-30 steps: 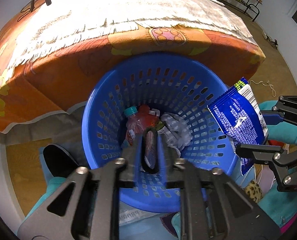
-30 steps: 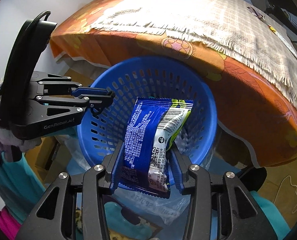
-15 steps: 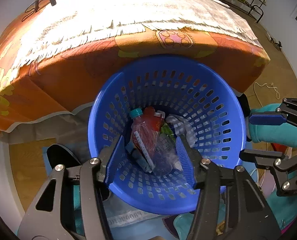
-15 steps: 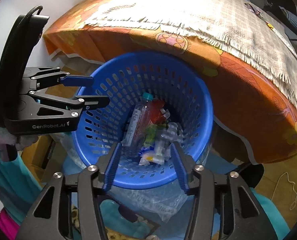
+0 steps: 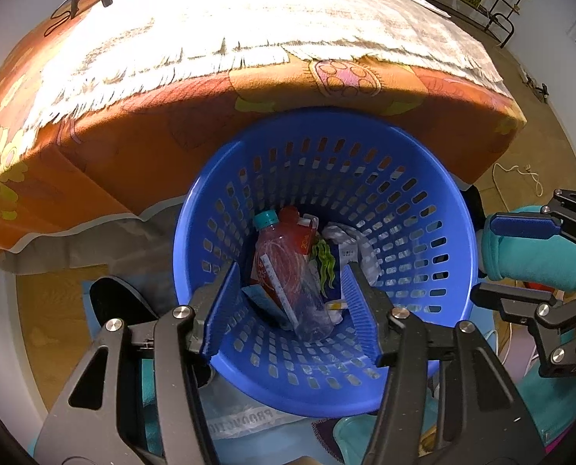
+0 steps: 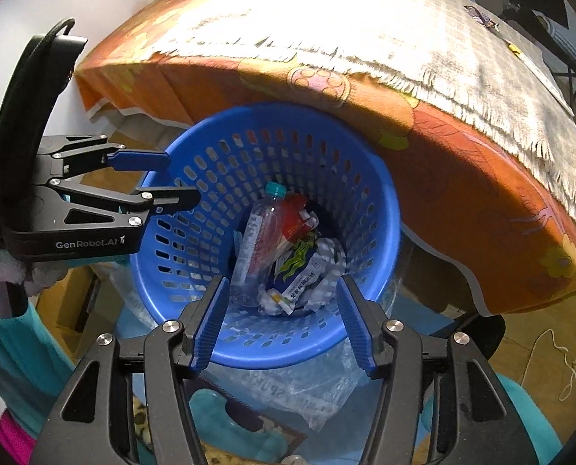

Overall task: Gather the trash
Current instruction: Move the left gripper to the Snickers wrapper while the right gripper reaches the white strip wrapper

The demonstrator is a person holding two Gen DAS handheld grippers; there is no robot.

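While both tools hang over the blue basket (image 5: 454, 209), the left hand-held gripper (image 5: 291, 310) has its jaws spread wide with nothing between them, and the right hand-held gripper (image 6: 282, 321) is spread the same way, empty. "GenRobot.AI" reads in white on the side of the left tool in the right wrist view. Trash sits at the bottom of the basket: a clear plastic bottle (image 6: 255, 248) with a teal cap, lying on its side, long axis running cap-far to base-near, cap toward the cloth-covered bed; a red carton (image 5: 299, 244) under and beside it; a blue snack wrapper (image 6: 299, 271) with green squiggles and a white label, print too small to read; crumpled white paper (image 5: 361, 248) to the right. The basket stands against the orange sheet (image 6: 481, 178) draped under a fringed white blanket (image 5: 249, 31). A clear plastic bag (image 6: 311, 391) with mirrored, unreadable lettering lies under the basket.
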